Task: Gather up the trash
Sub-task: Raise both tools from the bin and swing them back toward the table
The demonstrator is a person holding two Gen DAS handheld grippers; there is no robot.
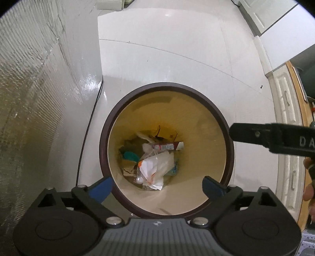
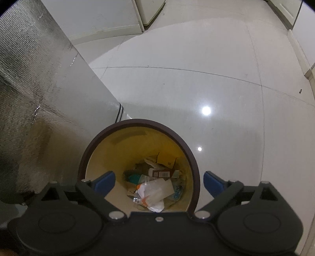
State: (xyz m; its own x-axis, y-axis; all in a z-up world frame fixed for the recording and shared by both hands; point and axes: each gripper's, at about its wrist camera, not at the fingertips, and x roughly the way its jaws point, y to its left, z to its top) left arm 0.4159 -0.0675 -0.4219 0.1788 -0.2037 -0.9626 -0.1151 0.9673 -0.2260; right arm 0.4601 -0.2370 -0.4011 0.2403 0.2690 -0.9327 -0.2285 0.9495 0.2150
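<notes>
A round trash bin with a dark brown rim (image 1: pixel 102 137) and a cream inside stands on the floor. It holds trash: a crumpled white plastic bag (image 1: pixel 155 167), a red-labelled wrapper (image 1: pixel 167 146), a teal lid (image 1: pixel 131 156) and cardboard scraps. My left gripper (image 1: pixel 157 187) is open and empty right above the bin mouth. My right gripper (image 2: pixel 159 182) is open and empty above the same bin (image 2: pixel 137 123), with the white bag (image 2: pixel 157 192) below it. The right gripper's black body (image 1: pixel 275 137) also shows at the right in the left wrist view.
The bin stands on glossy white floor tiles (image 1: pixel 167 59). A silver textured panel (image 1: pixel 39 78) rises close on the left, with a black cable (image 1: pixel 90 122) running down beside it. White cabinet fronts (image 1: pixel 287 118) stand at the right and more at the back (image 2: pixel 118 17).
</notes>
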